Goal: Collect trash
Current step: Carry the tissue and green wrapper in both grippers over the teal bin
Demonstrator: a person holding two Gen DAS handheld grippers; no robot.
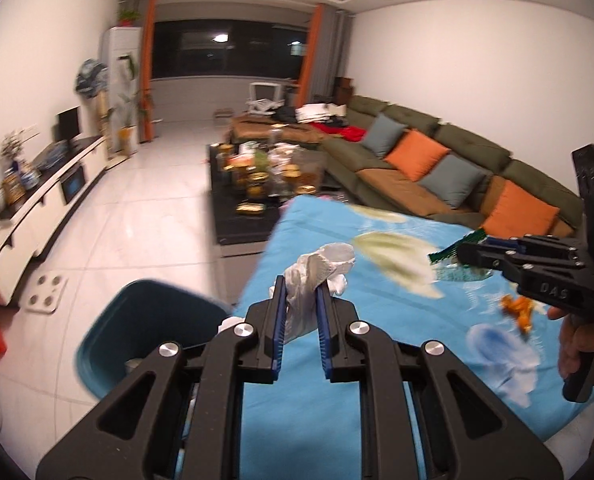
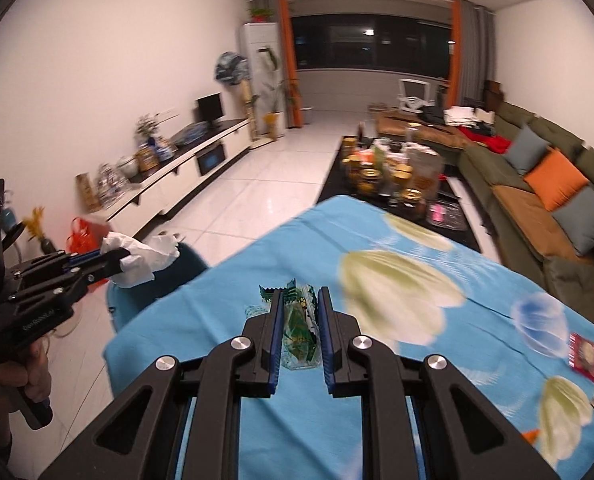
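left claw: left gripper (image 1: 300, 294) clenched on a crumpled white tissue (image 1: 317, 276); the blue pads pinch its lower half and the loose top flares out past the tips.
tissue place: held in the air above the left edge of the blue flowered tablecloth (image 1: 337, 420), near the bin side, not touching the cloth.
tissue axis: long axis runs along the fingers, away from the camera; bunched end sits between the pads, open ruffled end points forward and a little right.
right claw: right gripper (image 2: 300, 308) clenched on a green snack wrapper (image 2: 299, 332), clear film with green print.
wrapper place: in the air over the near left part of the cloth, short of the left edge.
wrapper axis: long axis along the fingers, serrated end pointing forward past the tips.
step: judged as carrying both pieces to the dark teal bin (image 1: 145, 320) on the floor just off the cloth's left edge.
how to do well: bring the tips fully over the bin mouth before letting go; tissue is light and may drift or cling to a pad, so point down and open wide. Drop one at a time so the grippers do not bump.
still on cloth: orange scrap (image 1: 518, 311) and red packet (image 2: 584, 350) near the right edge, a judged later pickup.
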